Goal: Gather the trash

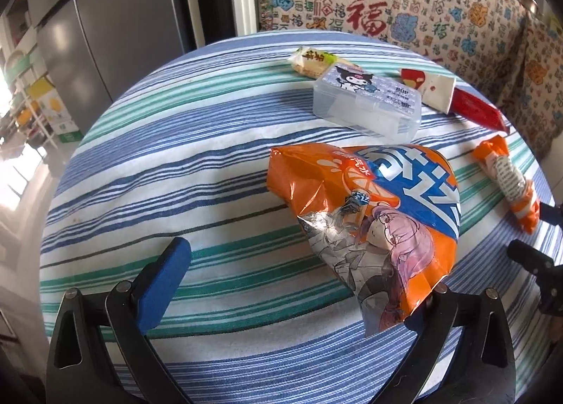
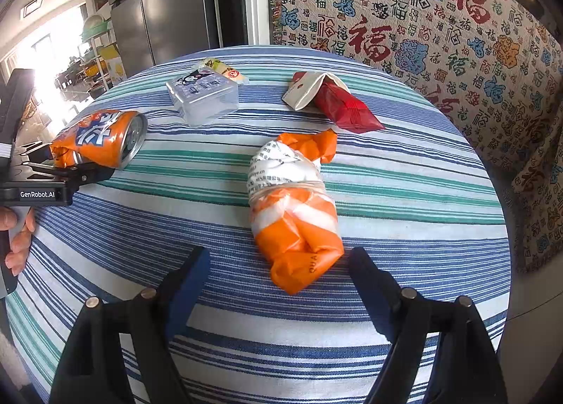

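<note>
Both grippers' fingers spread, gripping nothing: left gripper point(image 1: 302, 284) by a crushed orange can point(image 1: 366, 214), right gripper point(image 2: 278, 274) straddling a wrapped bundle point(image 2: 295, 214). The crumpled can could slip sideways off the counter point(image 2: 404, 193).

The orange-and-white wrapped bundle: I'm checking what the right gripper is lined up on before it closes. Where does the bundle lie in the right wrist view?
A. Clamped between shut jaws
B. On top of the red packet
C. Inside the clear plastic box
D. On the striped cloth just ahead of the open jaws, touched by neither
D: the orange-and-white wrapped bundle lies on the striped cloth, ahead of the right gripper, whose jaws stand open and apart from it.
</note>
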